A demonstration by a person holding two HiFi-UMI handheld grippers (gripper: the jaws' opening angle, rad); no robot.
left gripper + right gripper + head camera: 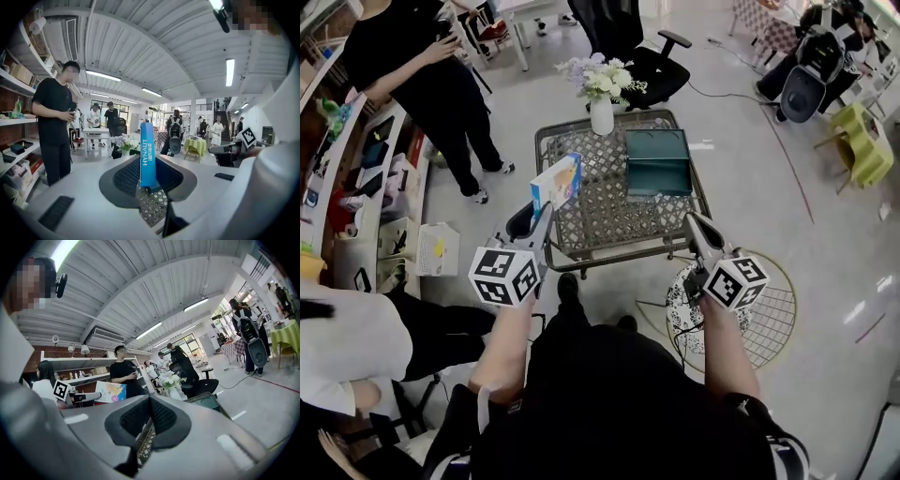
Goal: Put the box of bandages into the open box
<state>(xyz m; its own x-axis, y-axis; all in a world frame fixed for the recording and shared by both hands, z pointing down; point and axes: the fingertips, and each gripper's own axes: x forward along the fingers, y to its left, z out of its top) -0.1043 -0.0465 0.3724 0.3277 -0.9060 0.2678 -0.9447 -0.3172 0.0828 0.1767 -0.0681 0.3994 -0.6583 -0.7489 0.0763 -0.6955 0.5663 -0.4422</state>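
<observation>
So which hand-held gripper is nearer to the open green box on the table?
Right. The right hand-held gripper sits just off the open box's near right corner; the left hand-held gripper, holding the box of bandages, is farther off its left side.

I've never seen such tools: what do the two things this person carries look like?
The left hand-held gripper and right hand-held gripper are pale grey, tapering, with black textured pads inside. Each carries a white cube printed with black square markers. The person's top is black.
</observation>
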